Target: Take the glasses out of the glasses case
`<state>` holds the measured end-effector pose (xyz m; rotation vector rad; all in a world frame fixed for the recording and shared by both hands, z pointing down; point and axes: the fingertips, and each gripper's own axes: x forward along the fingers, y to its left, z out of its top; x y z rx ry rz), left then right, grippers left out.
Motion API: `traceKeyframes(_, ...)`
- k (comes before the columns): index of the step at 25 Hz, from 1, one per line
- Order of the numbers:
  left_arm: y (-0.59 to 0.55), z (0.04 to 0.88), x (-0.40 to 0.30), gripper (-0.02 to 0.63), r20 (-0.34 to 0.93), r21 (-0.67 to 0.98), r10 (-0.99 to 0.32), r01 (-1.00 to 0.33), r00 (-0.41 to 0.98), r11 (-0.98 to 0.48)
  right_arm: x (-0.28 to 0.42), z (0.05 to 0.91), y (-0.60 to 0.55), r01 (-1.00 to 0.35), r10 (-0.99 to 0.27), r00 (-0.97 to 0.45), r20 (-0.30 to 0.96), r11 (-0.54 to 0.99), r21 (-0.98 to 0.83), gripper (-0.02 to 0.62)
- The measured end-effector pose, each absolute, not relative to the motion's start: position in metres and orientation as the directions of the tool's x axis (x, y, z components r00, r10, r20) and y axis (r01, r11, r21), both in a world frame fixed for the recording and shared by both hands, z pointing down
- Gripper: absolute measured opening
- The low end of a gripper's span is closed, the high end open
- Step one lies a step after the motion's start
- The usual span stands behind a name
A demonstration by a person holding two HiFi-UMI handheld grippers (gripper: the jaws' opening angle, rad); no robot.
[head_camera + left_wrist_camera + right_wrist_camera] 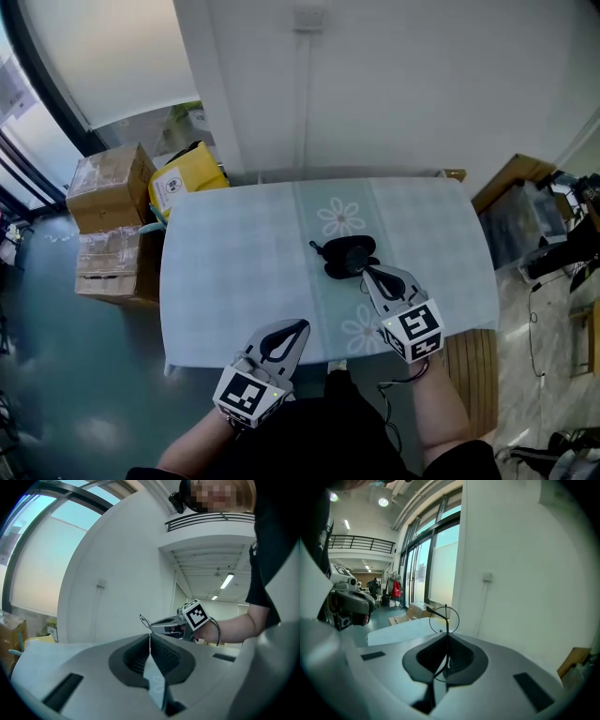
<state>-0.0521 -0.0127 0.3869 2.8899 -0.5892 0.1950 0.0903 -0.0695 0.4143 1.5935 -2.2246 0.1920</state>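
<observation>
Forearms fill the bottom of the head view, one behind each gripper. Beyond them the table spreads under a pale cloth, with boxes on the floor to its left.

The dark case lies near the table's middle. The right gripper points its tips at it from the near right, so this hand is much the nearer. Its own view shows the jaws clamped on the thin wire of the glasses, with one round rim standing above the tips and a temple running left.

The left gripper hangs near the table's front edge, well apart from the case, its jaws together on nothing.

From above the glasses are too fine to make out. I cannot tell whether any part of them is in the case, or which way their long axis runs.
</observation>
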Motion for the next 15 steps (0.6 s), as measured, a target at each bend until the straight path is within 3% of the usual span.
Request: traceKeyframes(15,0.024,0.389,-0.089,0.031,0.151,0.128,-0.267,-0.287,0.952,-0.949,0.029,0.388,0.021,-0.982,-0.952,-0.164,0.258,0.182,0.048,0.023)
